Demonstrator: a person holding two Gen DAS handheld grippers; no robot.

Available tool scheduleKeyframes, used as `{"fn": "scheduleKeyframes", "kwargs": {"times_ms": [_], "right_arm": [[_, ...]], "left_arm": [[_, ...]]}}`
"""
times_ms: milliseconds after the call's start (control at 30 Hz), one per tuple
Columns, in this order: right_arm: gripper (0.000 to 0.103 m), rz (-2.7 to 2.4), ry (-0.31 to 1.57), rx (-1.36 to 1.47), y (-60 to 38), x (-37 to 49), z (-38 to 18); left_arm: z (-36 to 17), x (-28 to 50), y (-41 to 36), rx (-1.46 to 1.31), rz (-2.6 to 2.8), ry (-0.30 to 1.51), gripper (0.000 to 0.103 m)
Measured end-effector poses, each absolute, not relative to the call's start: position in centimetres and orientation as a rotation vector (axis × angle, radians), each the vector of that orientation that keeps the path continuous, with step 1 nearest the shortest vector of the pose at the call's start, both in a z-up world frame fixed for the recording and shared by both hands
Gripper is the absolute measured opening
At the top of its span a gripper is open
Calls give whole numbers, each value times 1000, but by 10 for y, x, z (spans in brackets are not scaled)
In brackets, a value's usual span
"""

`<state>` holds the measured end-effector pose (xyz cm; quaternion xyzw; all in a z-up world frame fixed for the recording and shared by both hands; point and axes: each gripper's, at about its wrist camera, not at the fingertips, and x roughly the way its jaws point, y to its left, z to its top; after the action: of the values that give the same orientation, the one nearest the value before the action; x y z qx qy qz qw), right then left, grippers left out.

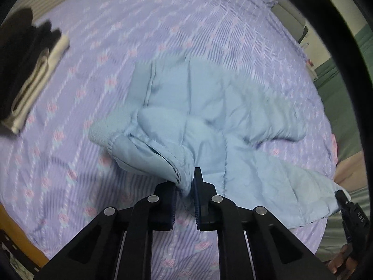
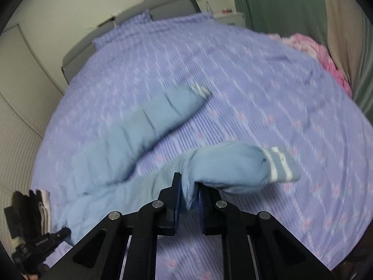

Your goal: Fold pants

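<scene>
Light blue padded pants (image 1: 209, 107) lie crumpled on a purple flowered bedspread (image 1: 98, 46). My left gripper (image 1: 185, 186) is shut on the pants' near edge by the elastic waistband (image 1: 102, 130). In the right wrist view the pants (image 2: 144, 126) stretch away to the left, and both legs end in striped cuffs (image 2: 282, 163). My right gripper (image 2: 189, 194) is shut on the near leg just behind its cuff. My right gripper also shows at the left wrist view's right edge (image 1: 342, 200), and my left gripper at the right wrist view's lower left (image 2: 60, 233).
A stack of folded dark and white clothes (image 1: 35, 70) lies at the bed's left side. Pink fabric (image 2: 326, 56) sits at the far right edge of the bed. A grey headboard (image 2: 163, 4) and a wall stand beyond the bed. A green curtain (image 2: 279, 4) hangs at the right.
</scene>
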<state>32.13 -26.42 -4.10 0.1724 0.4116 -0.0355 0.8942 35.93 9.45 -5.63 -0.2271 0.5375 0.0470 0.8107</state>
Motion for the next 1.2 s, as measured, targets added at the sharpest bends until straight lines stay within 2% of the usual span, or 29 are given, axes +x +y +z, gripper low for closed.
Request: {"fn": "scheduleKeyframes", "kwargs": {"times_ms": [233,400,633,700,733,767,800,833,867,900,1100,1167,1200], "right_arm": [[14,-75,814,332,-254,393,-8],[14,-69,836,316,-246,460,-20],[14,-101,925,289,-235,538,-57],[14,-98,946,295,-233,550,-64],[15,-95,956,286,-230,555,-66],[20,-99,955,269,-228,557,-65],[34,-111,946,243,-225,558,-62],[43,-110,934,234,-223,557,-59],[55,-100,916,233,-222,556,-55],[59,-89,897,235,-220,553,-52],[60,-87,841,216,-225,525,-29],[73,-98,823,205,-233,512,-28],[74,-103,818,201,-240,505,-30]], "left_arm": [[-27,418,107,-457,122,1094,14],[-38,477,111,-414,133,1086,14],[-70,526,115,-451,191,1173,18],[-71,533,114,-440,210,1198,24],[-67,534,111,-421,217,1198,33],[-60,535,107,-383,224,1187,53],[-53,535,103,-348,224,1165,68],[-47,533,100,-325,222,1141,87],[-37,530,96,-292,211,1100,88],[-31,530,94,-269,206,1087,88],[-11,533,67,-71,43,1017,89],[-12,542,57,-5,-51,999,89],[-14,550,49,44,-109,986,89]]}}
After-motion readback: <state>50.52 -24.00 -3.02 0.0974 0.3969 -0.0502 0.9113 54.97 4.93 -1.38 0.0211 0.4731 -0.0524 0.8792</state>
